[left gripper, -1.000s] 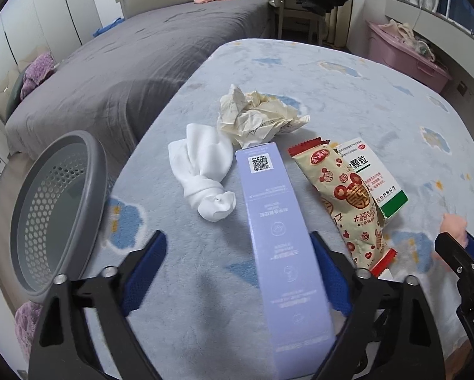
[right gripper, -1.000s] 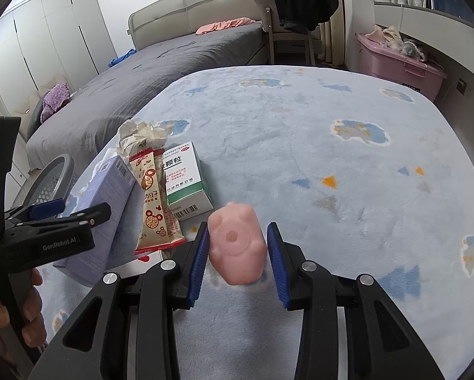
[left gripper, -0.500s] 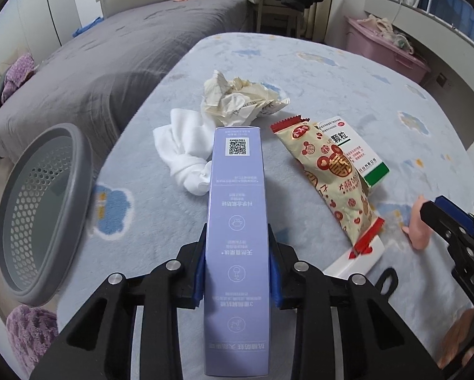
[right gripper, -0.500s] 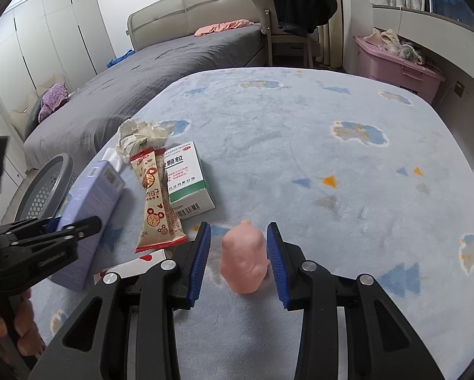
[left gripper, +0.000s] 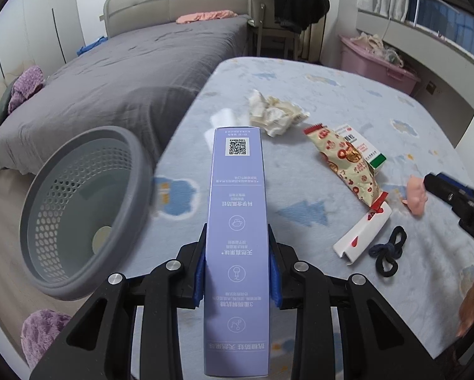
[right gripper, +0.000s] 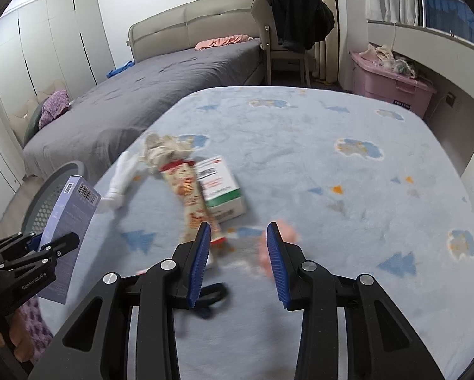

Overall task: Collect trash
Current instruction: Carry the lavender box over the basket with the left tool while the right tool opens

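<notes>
Lower centre: our left gripper, jaws just closed, pinches the purple box, now lifted toward the basket. Right gripper spread, pink toy released.

Grey bed with pink garment; chair draped in black jacket; pink storage bin by window.

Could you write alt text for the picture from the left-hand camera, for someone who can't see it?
A handheld black left gripper clamps a long lilac cardboard box above a blue cloud-print blanket, beside a grey perforated plastic basket. On the blanket lie crumpled paper, a snack wrapper and a small pink toy.
</notes>
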The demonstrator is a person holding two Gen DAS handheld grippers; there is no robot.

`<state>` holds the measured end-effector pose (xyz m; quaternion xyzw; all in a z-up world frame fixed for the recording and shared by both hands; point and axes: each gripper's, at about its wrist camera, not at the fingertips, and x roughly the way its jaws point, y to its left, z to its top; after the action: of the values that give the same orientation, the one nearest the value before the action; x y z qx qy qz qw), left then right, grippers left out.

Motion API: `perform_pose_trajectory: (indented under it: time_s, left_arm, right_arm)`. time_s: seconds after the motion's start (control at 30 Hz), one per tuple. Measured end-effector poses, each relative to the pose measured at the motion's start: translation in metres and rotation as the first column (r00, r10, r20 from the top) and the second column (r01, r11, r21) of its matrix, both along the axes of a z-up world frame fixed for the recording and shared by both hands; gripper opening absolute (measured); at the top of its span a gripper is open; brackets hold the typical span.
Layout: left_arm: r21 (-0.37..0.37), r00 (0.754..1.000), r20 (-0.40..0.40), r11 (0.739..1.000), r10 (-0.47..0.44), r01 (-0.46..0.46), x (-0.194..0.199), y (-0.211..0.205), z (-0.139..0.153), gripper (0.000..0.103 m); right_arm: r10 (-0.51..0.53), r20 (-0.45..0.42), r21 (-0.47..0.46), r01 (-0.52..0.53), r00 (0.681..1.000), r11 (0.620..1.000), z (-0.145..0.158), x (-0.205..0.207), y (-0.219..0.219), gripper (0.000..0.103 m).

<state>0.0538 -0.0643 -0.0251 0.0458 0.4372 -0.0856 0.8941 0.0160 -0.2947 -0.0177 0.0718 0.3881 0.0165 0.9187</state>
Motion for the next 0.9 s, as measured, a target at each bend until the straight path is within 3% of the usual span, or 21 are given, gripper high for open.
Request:
perform_pose_trajectory:
  time_s: [0.2,0.47,0.73,0.9]
  left_arm:
    - [-0.022,0.998,0.058,1.0,0.013,-0.012,-0.005,0.037,0.013,0.031]
    - [-0.015,0.994,0.085,0.997,0.071,-0.07,0.002,0.105,0.012,0.031]
    - [-0.027,0.986,0.068,0.988,0.155,-0.153,0.015,0.171,-0.004,0.031]
    - [-0.044,0.98,0.065,0.981,0.19,-0.187,0.019,0.195,-0.005,0.031]
  right_arm:
    - [0.032,-0.014,0.033,-0.032,0.999,0.999,-0.002,0.001,0.047,0.036]
    - [0.149,-0.01,0.041,-0.149,0.989,0.988,0.005,0.02,0.129,0.036]
    - [0.257,-0.01,0.016,-0.257,0.966,0.966,0.008,0.049,0.209,0.036]
    - [0.27,-0.013,0.025,-0.27,0.963,0.963,0.007,0.056,0.229,0.036]
